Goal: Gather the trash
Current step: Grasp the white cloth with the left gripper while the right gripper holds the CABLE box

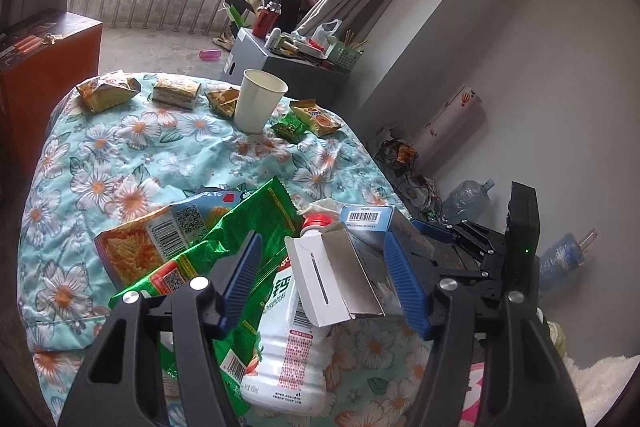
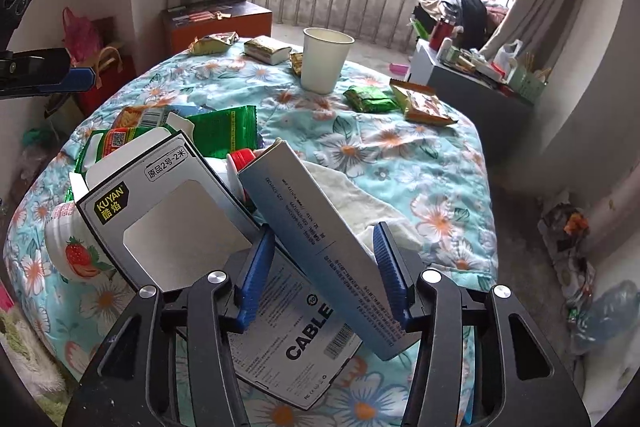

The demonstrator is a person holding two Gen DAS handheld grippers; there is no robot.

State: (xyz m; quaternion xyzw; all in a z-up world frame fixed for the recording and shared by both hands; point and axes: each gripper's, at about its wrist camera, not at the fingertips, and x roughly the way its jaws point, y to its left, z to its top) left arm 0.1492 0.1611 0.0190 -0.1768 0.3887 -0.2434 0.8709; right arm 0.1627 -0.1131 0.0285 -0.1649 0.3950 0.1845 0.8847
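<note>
A pile of trash lies on the near part of a floral cloth (image 1: 120,155): a white milk bottle with a red cap (image 1: 292,359), a green wrapper (image 1: 248,227), an orange snack bag (image 1: 132,247), a cable box (image 1: 336,275) and a long blue box (image 2: 320,243). My left gripper (image 1: 324,279) is open just above the bottle and the cable box. My right gripper (image 2: 324,267) has its pads either side of the blue box, the left pad clear of it; the grip is unclear. A white paper cup (image 1: 258,99) and several snack packets (image 1: 108,91) sit farther back.
A brown wooden chest (image 1: 44,67) stands at the left. A grey box with clutter (image 1: 296,55) and a green basket stand behind the table. A water jug (image 1: 468,199), cables and bags lie on the floor by the right wall. A white tissue (image 2: 348,187) lies beside the boxes.
</note>
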